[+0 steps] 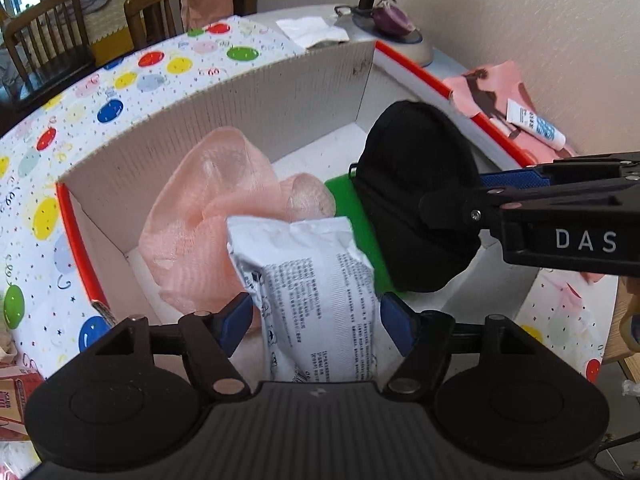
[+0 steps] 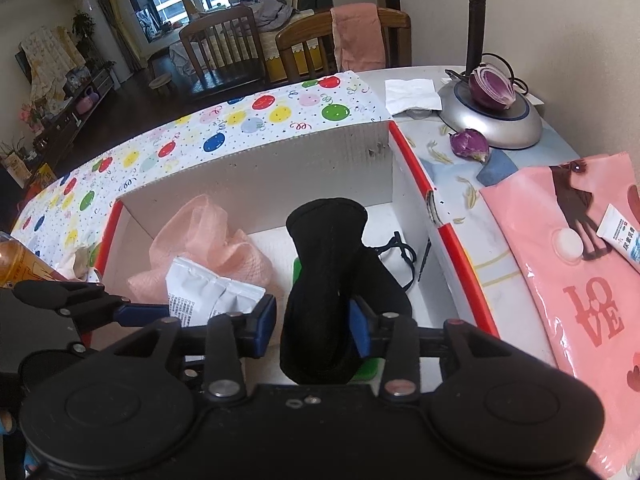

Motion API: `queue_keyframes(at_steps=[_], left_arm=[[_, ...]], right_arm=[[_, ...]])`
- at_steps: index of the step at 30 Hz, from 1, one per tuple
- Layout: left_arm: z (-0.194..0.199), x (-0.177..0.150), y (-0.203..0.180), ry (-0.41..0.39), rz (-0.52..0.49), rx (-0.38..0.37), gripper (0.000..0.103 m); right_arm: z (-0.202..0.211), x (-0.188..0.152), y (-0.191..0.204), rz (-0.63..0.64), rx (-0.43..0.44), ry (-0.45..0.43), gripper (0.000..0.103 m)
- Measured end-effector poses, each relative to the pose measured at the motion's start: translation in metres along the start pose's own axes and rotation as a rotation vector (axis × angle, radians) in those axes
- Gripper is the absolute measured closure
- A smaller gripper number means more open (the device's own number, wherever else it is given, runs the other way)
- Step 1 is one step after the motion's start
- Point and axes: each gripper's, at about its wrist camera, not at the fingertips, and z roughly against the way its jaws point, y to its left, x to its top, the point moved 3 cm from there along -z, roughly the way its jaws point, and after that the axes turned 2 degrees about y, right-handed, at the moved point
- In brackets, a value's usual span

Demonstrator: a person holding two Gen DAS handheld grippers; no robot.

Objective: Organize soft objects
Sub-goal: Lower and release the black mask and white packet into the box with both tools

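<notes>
An open cardboard box (image 1: 224,116) (image 2: 256,172) with red rims holds a pink mesh cloth (image 1: 208,200) (image 2: 208,240) and a green item (image 1: 356,224) (image 2: 297,270). My left gripper (image 1: 316,316) is shut on a white printed soft packet (image 1: 316,280) (image 2: 200,296) and holds it over the box's near side. My right gripper (image 2: 312,322) (image 1: 452,204) is shut on a black padded eye mask (image 2: 328,280) (image 1: 416,196), held upright above the box's right half, over the green item. The mask's black strap (image 2: 400,256) lies on the box floor.
The box stands on a balloon-print cloth (image 2: 240,120) (image 1: 132,80). To the right lie a pink "LOVE" bag (image 2: 580,280) with a white tube (image 2: 624,240) (image 1: 536,124). Behind are a lamp base (image 2: 492,120), a halved red onion (image 2: 492,88), a tissue (image 2: 412,94) and wooden chairs (image 2: 224,48).
</notes>
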Motion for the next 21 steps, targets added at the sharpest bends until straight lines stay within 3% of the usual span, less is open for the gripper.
queue_keyframes(at_steps=[4,9,13,21], left_arm=[[0.011,-0.002,-0.001,-0.036,-0.005,0.001,0.025],[0.028,-0.005,0.006,-0.091,0.023,0.007,0.025],[0.043,-0.008,0.015,-0.125,0.061,0.001,0.025],[0.080,-0.016,0.026,-0.205,0.074,-0.004,0.025]], right_arm=[[0.009,0.000,0.001,-0.007,0.008,-0.014,0.060],[0.023,-0.001,0.006,-0.008,0.026,-0.029,0.059],[0.035,-0.002,0.013,0.003,0.024,-0.053,0.048],[0.064,-0.005,0.030,0.028,0.045,-0.109,0.043]])
